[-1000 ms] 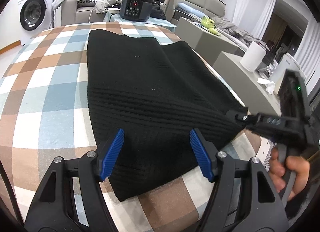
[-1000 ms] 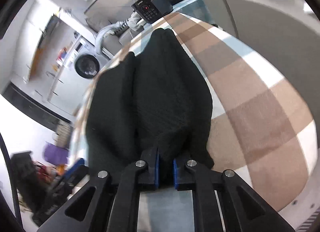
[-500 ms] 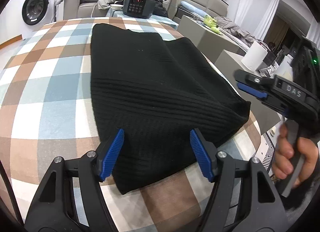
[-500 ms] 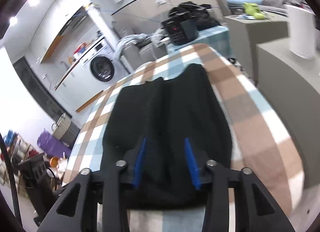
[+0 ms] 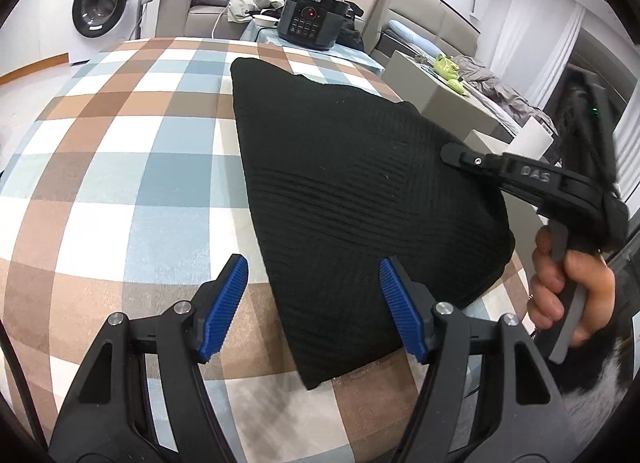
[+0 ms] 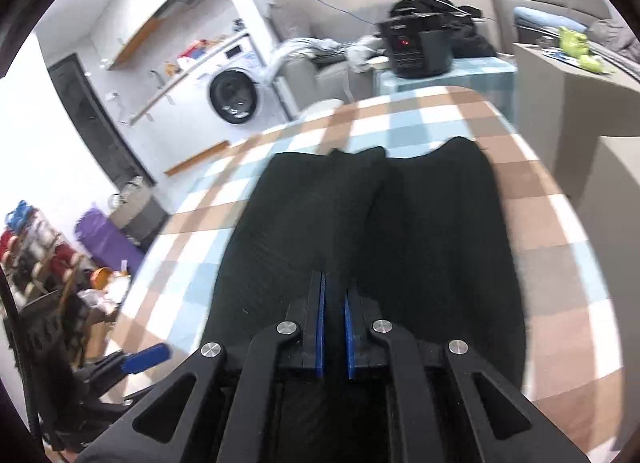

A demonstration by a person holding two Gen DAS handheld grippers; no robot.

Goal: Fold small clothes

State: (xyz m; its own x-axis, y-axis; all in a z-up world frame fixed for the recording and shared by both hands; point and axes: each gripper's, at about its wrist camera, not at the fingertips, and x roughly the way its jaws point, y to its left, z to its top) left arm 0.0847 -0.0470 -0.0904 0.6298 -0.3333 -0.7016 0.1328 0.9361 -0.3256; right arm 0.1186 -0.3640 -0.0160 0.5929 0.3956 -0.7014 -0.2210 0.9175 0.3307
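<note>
the black knit garment lies flat on the checked desk, already folded lengthwise into a long narrow strip. the left hand-held gripper hovers over its near end with jaws wide apart, holding nothing. the right hand-held gripper is over the garment with its jaws shut to a thin gap, nothing visibly pinched between them. the step in hand seems to be a re-grip: next, each would need to pinch a near corner and carry it toward the far end.
</note>
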